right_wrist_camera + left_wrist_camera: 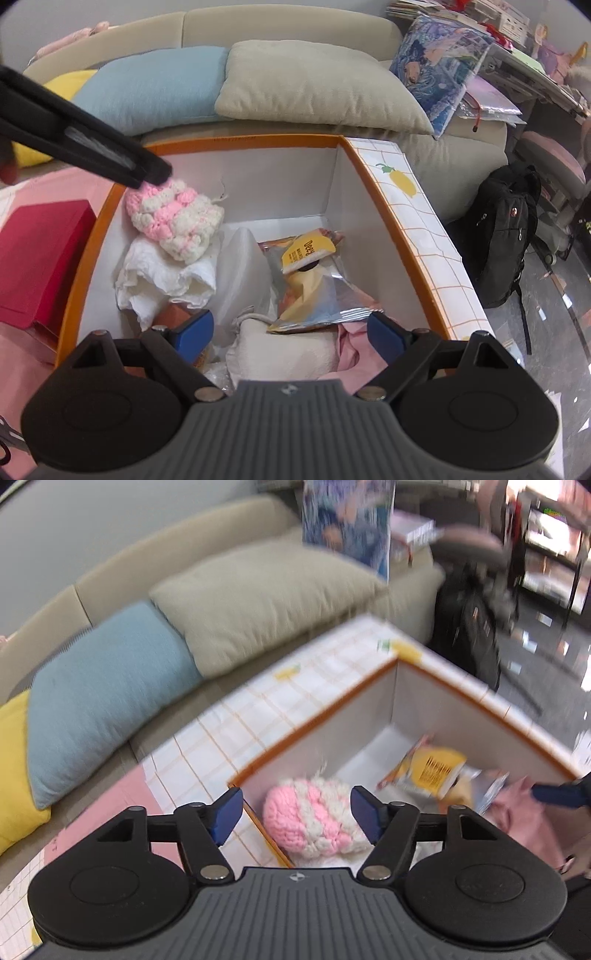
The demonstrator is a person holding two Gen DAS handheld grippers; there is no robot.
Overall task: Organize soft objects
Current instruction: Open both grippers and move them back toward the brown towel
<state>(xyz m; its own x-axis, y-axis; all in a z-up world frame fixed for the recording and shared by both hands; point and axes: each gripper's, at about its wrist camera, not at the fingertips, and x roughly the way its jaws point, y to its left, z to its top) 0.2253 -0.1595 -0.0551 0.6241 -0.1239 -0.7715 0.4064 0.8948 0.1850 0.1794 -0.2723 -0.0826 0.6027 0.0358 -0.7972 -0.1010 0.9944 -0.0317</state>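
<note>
Left gripper (297,818) spread wide, blue pads apart, nothing pinched. Pink-and-white chunky crocheted yarn piece (314,819) sits below and between its fingers, free of both pads, inside the open orange-rimmed cardboard box with white grid-pattern flaps (397,661). Left view is motion-blurred.

Right gripper (291,334) also spread wide, pinching nothing. Just ahead of it in the box: cream fabric pouch with drawstring (284,350), pale pink cloth (351,350) by its right finger, silver-and-yellow foil snack packet (314,280) further ahead. Crocheted piece (175,219) lies ahead-left of the right gripper, resting on crumpled white cloth (162,277) near the box's far-left corner, with the left gripper's dark finger (74,140) just above it; whether they touch is unclear.

Only the right view shows the white cloth, the pouch, the flat red box (37,258) outside the box to the left, and the black backpack (506,240) on the floor to the right in sharp detail. Only the left view shows the right gripper's blue fingertip (557,794) entering from the right over the pink cloth.

Both views show, beyond the box, the beige sofa (280,26) with a light-blue cushion (107,698), a beige cushion (266,602) and a yellow cushion (14,768).
</note>
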